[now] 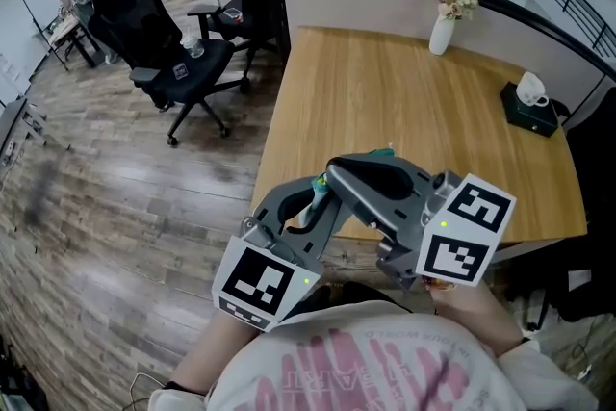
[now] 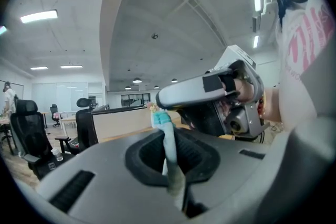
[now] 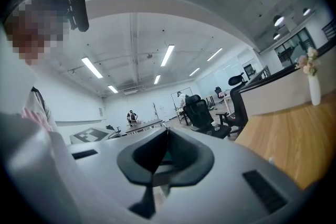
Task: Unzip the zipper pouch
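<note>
Left claw (image 2: 169, 161): clenched on the zipper pouch (image 2: 162, 122), whose pale fabric edge rises upright from between the jaws to a teal end. Right claw (image 3: 166, 138): jaws together, with a sliver of teal pouch material showing in the hollow between them. Seen from the left gripper view, its jaw tip meets the pouch's teal top end. The pouch is thus held between both claws, close in front of the person's chest and over the near edge of the wooden surface (image 1: 385, 91). Whether the zipper is open or closed cannot be made out. At the surface's far edge stands a white vase (image 1: 441, 34) with flowers; a dark tissue box (image 1: 529, 107) sits at the right edge. Black office chairs (image 1: 154, 29) stand on the wood floor (image 1: 115, 207) to the left.
</note>
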